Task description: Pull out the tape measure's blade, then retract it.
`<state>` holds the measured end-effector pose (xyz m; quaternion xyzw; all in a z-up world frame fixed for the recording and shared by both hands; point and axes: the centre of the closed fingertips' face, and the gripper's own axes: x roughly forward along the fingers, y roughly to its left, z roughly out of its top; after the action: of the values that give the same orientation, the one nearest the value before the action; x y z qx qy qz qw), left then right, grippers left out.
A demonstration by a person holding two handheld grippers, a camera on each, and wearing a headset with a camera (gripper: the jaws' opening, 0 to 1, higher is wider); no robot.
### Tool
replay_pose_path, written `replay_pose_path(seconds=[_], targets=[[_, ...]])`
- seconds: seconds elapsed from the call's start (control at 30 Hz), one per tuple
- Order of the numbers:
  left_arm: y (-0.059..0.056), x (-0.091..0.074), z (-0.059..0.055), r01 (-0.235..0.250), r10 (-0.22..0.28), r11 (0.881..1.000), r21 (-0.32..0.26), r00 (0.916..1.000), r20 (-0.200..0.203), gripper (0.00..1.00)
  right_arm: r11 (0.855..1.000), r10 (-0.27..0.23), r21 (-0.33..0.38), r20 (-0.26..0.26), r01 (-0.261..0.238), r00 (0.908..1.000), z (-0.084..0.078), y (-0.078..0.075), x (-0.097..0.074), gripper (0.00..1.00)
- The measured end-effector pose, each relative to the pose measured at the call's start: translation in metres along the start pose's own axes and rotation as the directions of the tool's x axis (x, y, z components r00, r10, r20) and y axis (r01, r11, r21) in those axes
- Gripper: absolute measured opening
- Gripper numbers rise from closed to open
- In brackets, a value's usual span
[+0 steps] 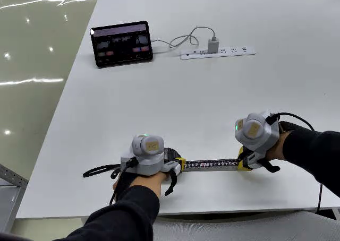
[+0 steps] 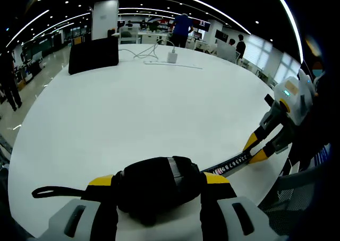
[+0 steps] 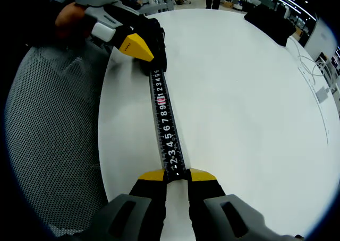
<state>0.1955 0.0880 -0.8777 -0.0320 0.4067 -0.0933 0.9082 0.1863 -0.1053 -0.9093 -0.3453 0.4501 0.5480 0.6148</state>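
In the head view my left gripper is closed around the black tape measure near the front edge of the bench, and its strap lies toward the left edge. The blade lies flat along that front edge and reaches my right gripper, which pinches its end. A tablet near the left edge and a power strip sit well apart from them, farther back. In the left gripper view my yellow-tipped jaws clamp the tape measure on both sides. In the right gripper view my jaws stand narrow, nipped on the blade's tip, and the numbered blade runs straight to the tape measure
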Motion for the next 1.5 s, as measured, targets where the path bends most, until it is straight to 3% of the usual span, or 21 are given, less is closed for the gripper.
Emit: replay_pose_path(seconds=[0.57, 1.5], targets=[[0.000, 0.000, 0.000, 0.001, -0.001, 1.000, -0.001, 1.0000, 0.002, 0.59, 0.998, -0.014, -0.057, -0.002, 0.014, 0.9999, 0.006, 0.002, 0.003, 0.11], [0.000, 0.001, 0.000, -0.002, 0.002, 1.000, 0.001, 1.0000, 0.001, 0.59, 0.998, -0.016, -0.064, -0.021, 0.014, 0.9996, 0.015, 0.002, 0.006, 0.11]])
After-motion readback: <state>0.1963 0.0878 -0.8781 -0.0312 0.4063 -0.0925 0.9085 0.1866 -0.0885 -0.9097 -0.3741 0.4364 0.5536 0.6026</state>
